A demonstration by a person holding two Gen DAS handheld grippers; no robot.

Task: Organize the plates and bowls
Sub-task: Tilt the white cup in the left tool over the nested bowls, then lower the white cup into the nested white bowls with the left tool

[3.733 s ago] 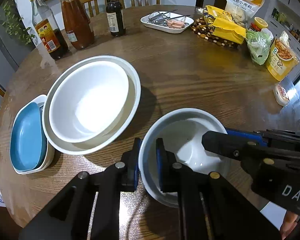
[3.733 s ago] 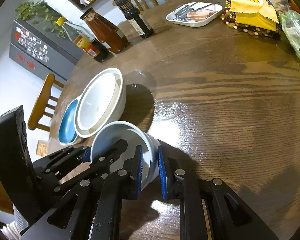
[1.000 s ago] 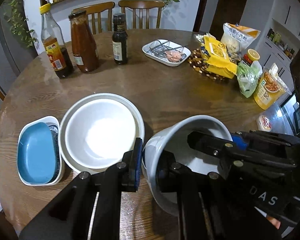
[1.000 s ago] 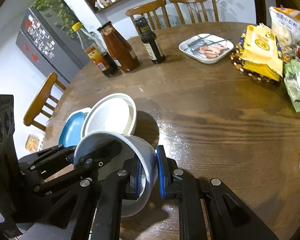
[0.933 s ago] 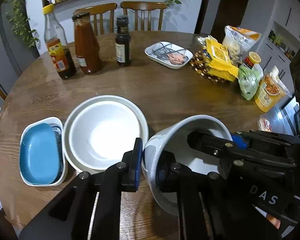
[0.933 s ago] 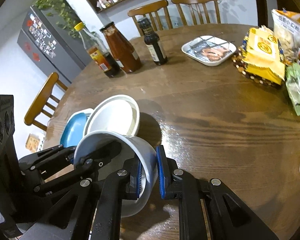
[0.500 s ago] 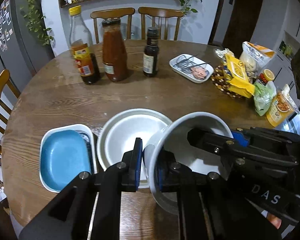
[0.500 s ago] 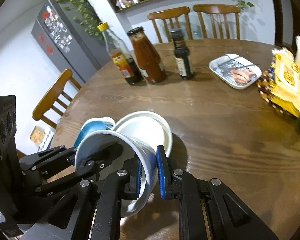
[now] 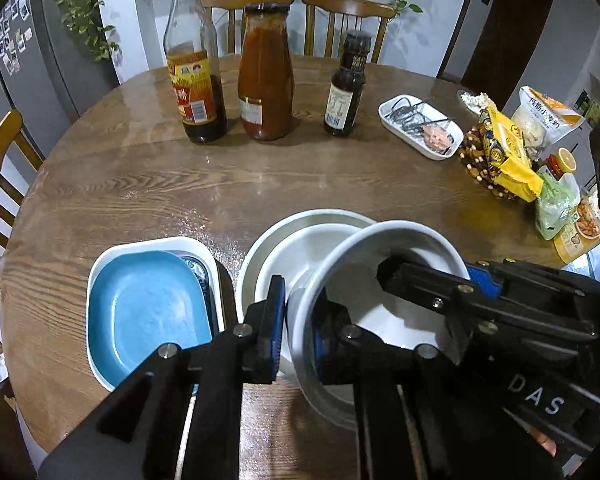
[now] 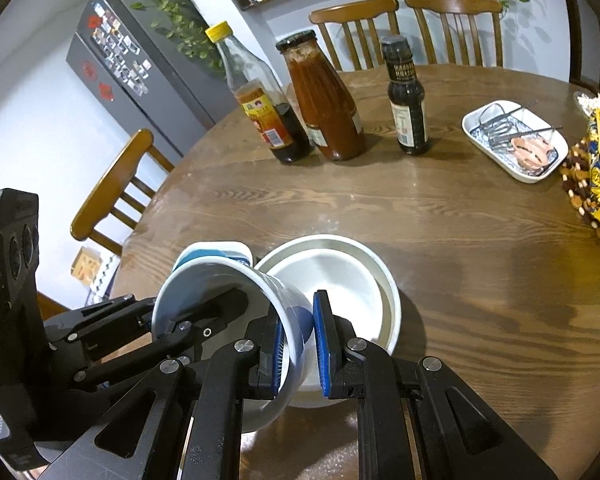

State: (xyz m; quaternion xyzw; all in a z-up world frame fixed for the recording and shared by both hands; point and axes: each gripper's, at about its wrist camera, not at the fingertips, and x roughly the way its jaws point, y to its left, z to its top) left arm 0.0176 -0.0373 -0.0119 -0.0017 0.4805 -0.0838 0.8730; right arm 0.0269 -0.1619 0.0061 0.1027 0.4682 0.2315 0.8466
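Observation:
A deep white bowl (image 9: 352,256) (image 10: 204,280) hangs tilted above the table, held at its rim from two sides. My left gripper (image 9: 298,316) (image 10: 160,312) is shut on its left rim. On the opposite rim my right gripper (image 10: 300,348) (image 9: 432,276) is shut too. The held bowl partly overlaps two nested white bowls (image 9: 300,248) (image 10: 340,280) that stand on the table below it. Left of those lies a blue plate (image 9: 148,304) (image 10: 204,254) inside a white rectangular dish (image 9: 100,264).
Three sauce bottles (image 9: 266,68) stand at the back of the round wooden table (image 9: 260,184). A white tray with metal utensils (image 9: 420,128) and snack bags (image 9: 508,160) fill the right side. Wooden chairs (image 10: 112,188) and a grey fridge (image 10: 112,72) surround the table.
The bowl rested on the table right of the stack, then was lifted. Over the last second both grippers carried it left, so it now overlaps the nested bowls.

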